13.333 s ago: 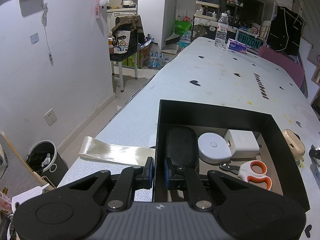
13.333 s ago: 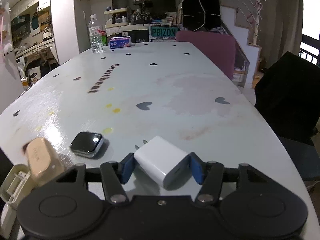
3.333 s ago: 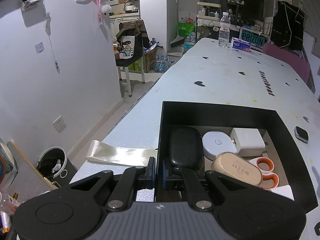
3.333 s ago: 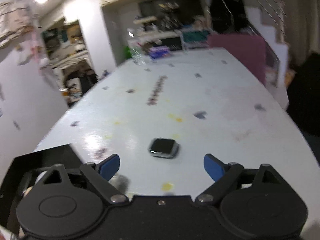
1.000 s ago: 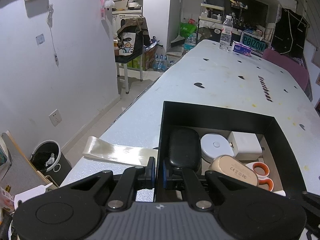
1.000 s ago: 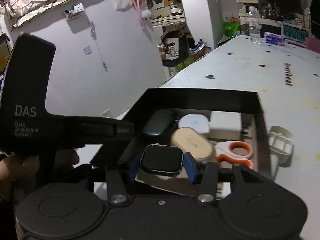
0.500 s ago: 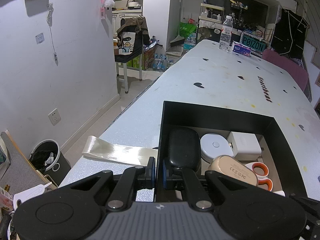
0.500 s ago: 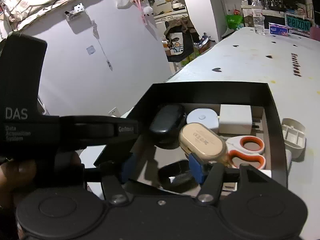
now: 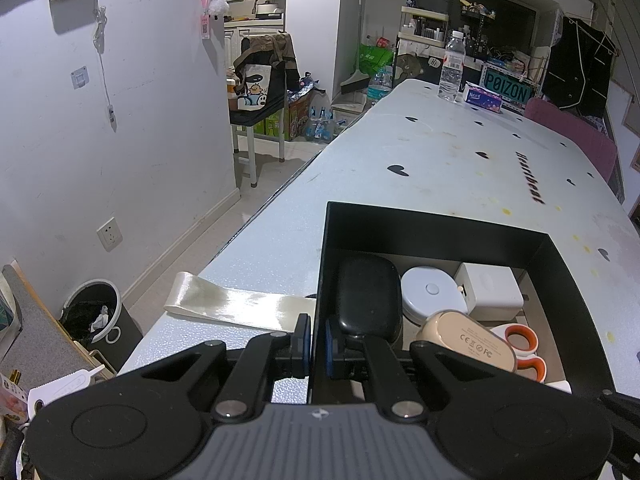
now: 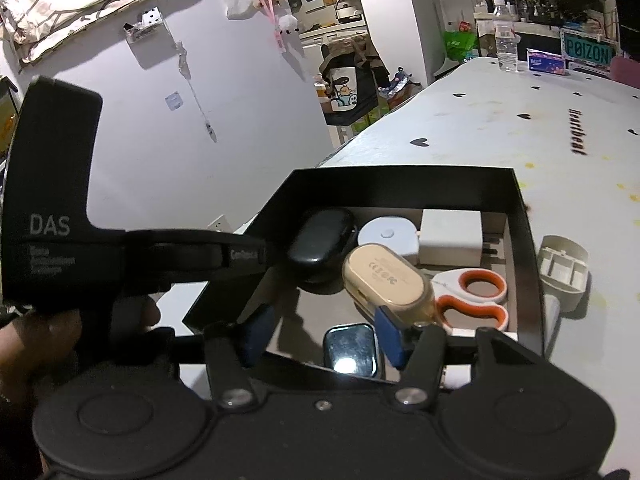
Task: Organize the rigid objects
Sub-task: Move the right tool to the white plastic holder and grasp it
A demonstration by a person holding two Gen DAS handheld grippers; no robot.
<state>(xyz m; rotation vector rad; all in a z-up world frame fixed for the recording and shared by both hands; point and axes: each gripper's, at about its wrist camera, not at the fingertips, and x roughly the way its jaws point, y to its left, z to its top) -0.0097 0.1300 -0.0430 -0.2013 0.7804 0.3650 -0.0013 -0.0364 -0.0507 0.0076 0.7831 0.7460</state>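
In the left wrist view, "POIZON" is read on a teal sign [image 9: 507,91] beyond the table and "CE FC" marks on a beige case [image 9: 466,341] inside the black box [image 9: 436,226], whose near wall is pinched by the closed left gripper [image 9: 316,338]. In the right wrist view, "DAS" is read on the left tool's handle [image 10: 50,224], gripped by a hand [image 10: 36,340]; the right gripper [image 10: 318,334], angled down, is spread about halfway with nothing held, its jaws having just closed slightly around the smartwatch [image 10: 351,350] lying loose in the box
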